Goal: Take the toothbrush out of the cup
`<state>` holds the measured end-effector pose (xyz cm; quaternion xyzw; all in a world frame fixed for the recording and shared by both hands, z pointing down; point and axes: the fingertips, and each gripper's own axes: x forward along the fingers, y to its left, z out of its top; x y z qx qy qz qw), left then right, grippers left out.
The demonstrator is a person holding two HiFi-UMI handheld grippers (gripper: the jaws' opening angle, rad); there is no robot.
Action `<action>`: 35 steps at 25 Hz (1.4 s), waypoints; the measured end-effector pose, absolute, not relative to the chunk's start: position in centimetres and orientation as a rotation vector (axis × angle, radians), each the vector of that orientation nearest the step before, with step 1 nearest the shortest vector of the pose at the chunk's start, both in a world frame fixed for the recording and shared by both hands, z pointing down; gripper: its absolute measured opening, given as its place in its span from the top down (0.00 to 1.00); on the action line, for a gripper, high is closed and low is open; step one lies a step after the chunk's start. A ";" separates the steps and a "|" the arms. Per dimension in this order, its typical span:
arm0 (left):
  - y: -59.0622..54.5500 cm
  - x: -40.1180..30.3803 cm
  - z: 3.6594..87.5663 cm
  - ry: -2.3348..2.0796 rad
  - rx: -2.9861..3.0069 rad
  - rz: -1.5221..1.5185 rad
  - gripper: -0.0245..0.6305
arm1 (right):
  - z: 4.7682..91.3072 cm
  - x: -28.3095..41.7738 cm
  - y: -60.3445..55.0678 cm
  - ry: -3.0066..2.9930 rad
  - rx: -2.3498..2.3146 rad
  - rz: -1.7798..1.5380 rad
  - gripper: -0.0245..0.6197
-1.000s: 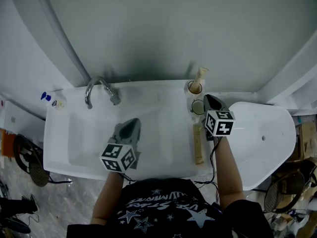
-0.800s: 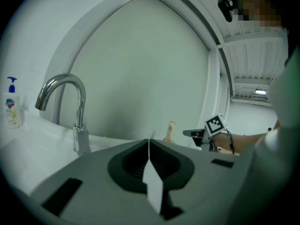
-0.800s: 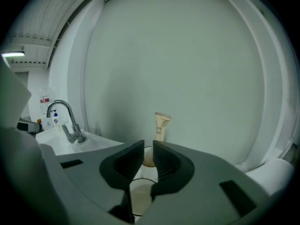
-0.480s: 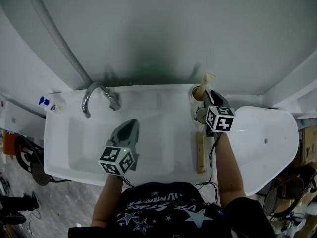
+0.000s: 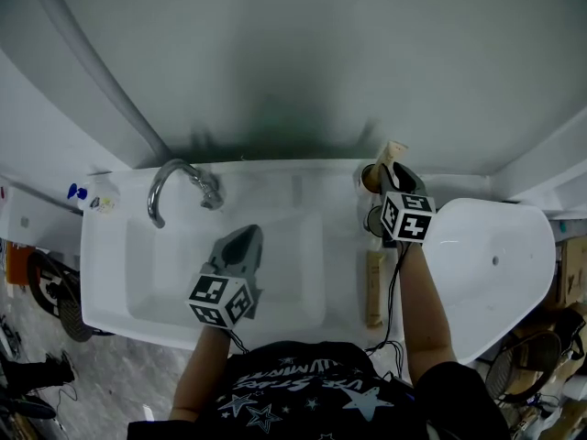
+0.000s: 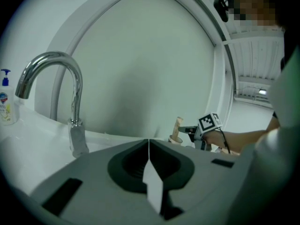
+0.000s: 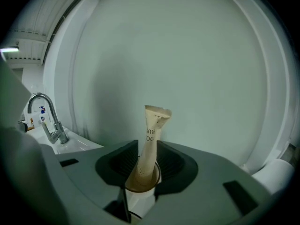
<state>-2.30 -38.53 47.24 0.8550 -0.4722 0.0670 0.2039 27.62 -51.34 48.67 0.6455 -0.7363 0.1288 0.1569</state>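
Note:
A white cup [image 7: 139,195] stands at the sink's back right corner and holds a toothbrush in a tan paper wrapper [image 7: 152,137], leaning right. My right gripper [image 7: 146,165] is open; its jaws have just been opening, and the cup's rim and the wrapper stand between them without being pressed. In the head view the right gripper [image 5: 394,178] reaches the cup [image 5: 370,178] and the toothbrush [image 5: 393,152]. My left gripper [image 5: 242,242] hovers shut and empty over the basin, its jaws meeting along one seam [image 6: 149,146].
A chrome faucet [image 5: 172,186] rises at the sink's [image 5: 303,186] back left, with a small soap bottle [image 5: 87,197] on the corner beyond. A dark ring [image 5: 372,220] and a tan oblong box [image 5: 373,287] lie on the right ledge. A white rounded fixture [image 5: 491,259] adjoins on the right.
My right gripper has moved forward to the cup and opened its jaws around the wrapped toothbrush. The left gripper has drifted slightly over the basin, still shut.

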 end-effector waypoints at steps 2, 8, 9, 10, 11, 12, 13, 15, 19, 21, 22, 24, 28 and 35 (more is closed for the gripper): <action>-38.7 -2.3 47.5 -1.312 2.377 0.189 0.93 | 48.6 27.6 -51.7 -2.110 1.850 0.351 0.76; -39.1 -2.4 48.4 -1.300 2.356 0.191 0.93 | 49.0 27.3 -52.6 -2.093 1.844 0.328 0.77; -39.1 -2.3 48.4 -1.299 2.354 0.190 0.93 | 49.2 27.3 -52.6 -2.085 1.847 0.329 0.78; -39.1 -2.3 48.5 -1.297 2.353 0.190 0.93 | 49.3 27.4 -52.6 -2.073 1.852 0.331 0.81; -39.1 -2.3 48.6 -1.296 2.352 0.191 0.93 | 49.4 27.6 -52.6 -2.061 1.858 0.333 0.83; -39.1 -2.3 48.6 -1.294 2.351 0.191 0.93 | 49.4 27.7 -52.6 -2.054 1.865 0.336 0.83; -39.1 -2.2 48.6 -1.293 2.350 0.192 0.93 | 49.4 27.8 -52.6 -2.052 1.870 0.341 0.84; -39.1 -2.2 48.6 -1.292 2.348 0.191 0.93 | 49.4 27.8 -52.6 -2.051 1.875 0.345 0.85; -39.1 -2.1 48.7 -1.289 2.346 0.189 0.93 | 49.4 27.9 -52.5 -2.041 1.874 0.345 0.88; -39.1 -2.1 48.5 -1.289 2.347 0.187 0.93 | 49.4 27.8 -52.5 -2.042 1.872 0.346 0.89; -39.1 -2.2 48.5 -1.290 2.348 0.186 0.93 | 49.3 27.8 -52.5 -2.043 1.874 0.345 0.89; -39.0 -2.2 48.3 -1.293 2.351 0.184 0.93 | 49.0 27.8 -52.4 -2.044 1.879 0.341 0.90; -38.6 -2.3 47.9 -1.300 2.355 0.177 0.93 | 48.4 27.8 -52.1 -2.056 1.893 0.326 0.90; -38.0 -2.6 47.1 -1.319 2.362 0.154 0.93 | 46.3 27.5 -51.4 -2.100 1.911 0.282 0.90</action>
